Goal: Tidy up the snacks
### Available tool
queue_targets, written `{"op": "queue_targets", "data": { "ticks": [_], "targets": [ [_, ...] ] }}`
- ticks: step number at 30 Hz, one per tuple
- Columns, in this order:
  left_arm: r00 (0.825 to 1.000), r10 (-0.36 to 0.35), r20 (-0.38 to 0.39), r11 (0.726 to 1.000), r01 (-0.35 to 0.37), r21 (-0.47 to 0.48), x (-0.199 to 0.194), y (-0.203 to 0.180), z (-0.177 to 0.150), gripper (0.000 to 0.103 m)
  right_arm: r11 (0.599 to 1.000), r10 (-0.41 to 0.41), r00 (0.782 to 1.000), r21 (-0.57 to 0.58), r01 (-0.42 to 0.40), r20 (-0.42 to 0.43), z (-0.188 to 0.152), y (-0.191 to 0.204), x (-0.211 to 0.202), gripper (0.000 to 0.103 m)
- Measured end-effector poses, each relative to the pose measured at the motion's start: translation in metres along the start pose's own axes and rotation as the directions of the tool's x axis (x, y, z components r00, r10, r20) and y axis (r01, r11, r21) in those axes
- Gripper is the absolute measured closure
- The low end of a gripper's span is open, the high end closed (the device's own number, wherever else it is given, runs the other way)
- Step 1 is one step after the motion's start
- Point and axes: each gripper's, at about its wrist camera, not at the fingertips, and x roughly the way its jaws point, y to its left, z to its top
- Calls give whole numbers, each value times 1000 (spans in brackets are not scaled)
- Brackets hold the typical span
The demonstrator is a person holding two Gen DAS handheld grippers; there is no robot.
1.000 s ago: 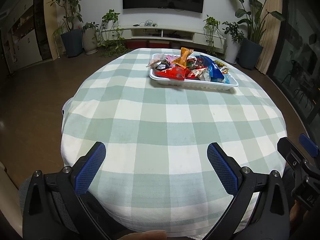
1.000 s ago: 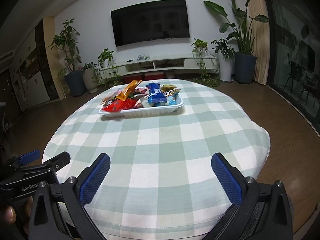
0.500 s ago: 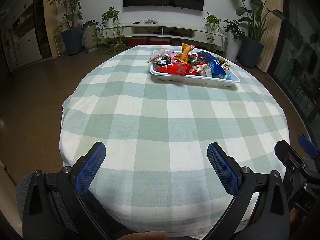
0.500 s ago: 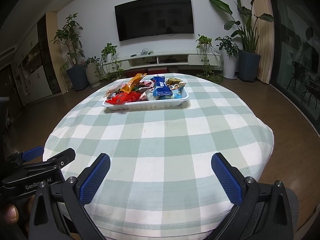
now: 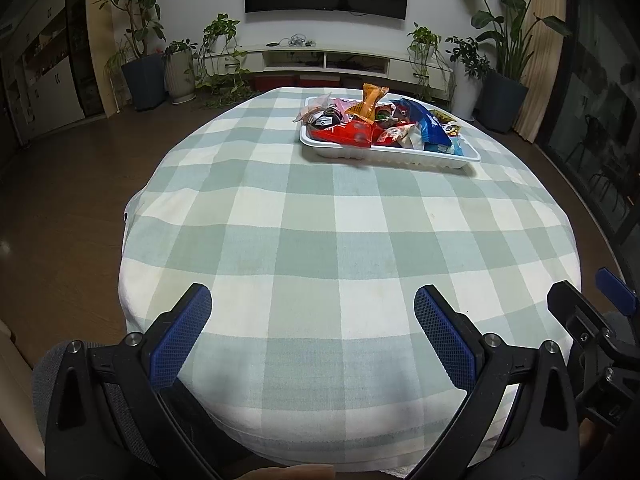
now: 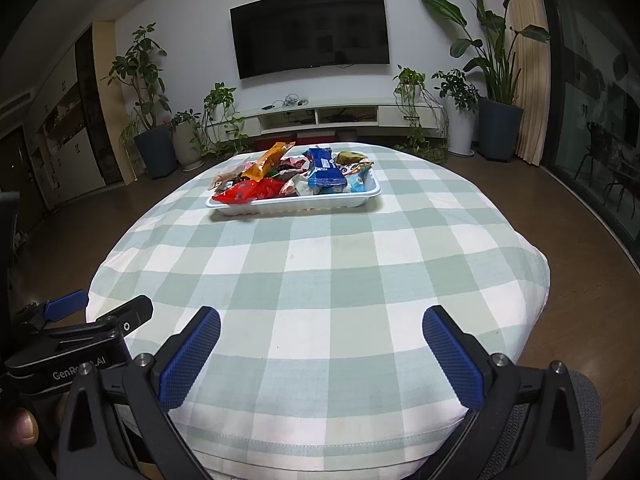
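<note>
A white tray (image 5: 390,154) (image 6: 296,206) sits at the far side of the round table, heaped with several snack packets: a red one (image 5: 347,133) (image 6: 248,192), an orange one (image 5: 369,101) (image 6: 267,160) and a blue one (image 5: 430,123) (image 6: 325,171) among them. My left gripper (image 5: 312,322) hovers open over the table's near edge, nothing between its blue pads. My right gripper (image 6: 322,344) is also open and empty at the near edge, far from the tray. Each wrist view shows the other gripper at its side.
The table wears a green and white checked cloth (image 5: 320,232) (image 6: 320,264). Behind it stand a low TV cabinet (image 6: 332,114), a wall TV (image 6: 310,32) and potted plants (image 6: 496,80) on a wooden floor.
Both views have tilted up slightly, so the tray sits lower in frame. Both grippers stay open and empty.
</note>
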Motion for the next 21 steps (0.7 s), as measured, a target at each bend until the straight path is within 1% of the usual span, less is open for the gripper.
{"op": "queue_targets", "data": {
  "ticks": [21],
  "targets": [
    [1000, 6, -10, 1000, -5, 13, 2, -2, -2, 0, 1000, 1, 1000, 0, -1, -5, 0, 0, 0, 0]
  ]
}}
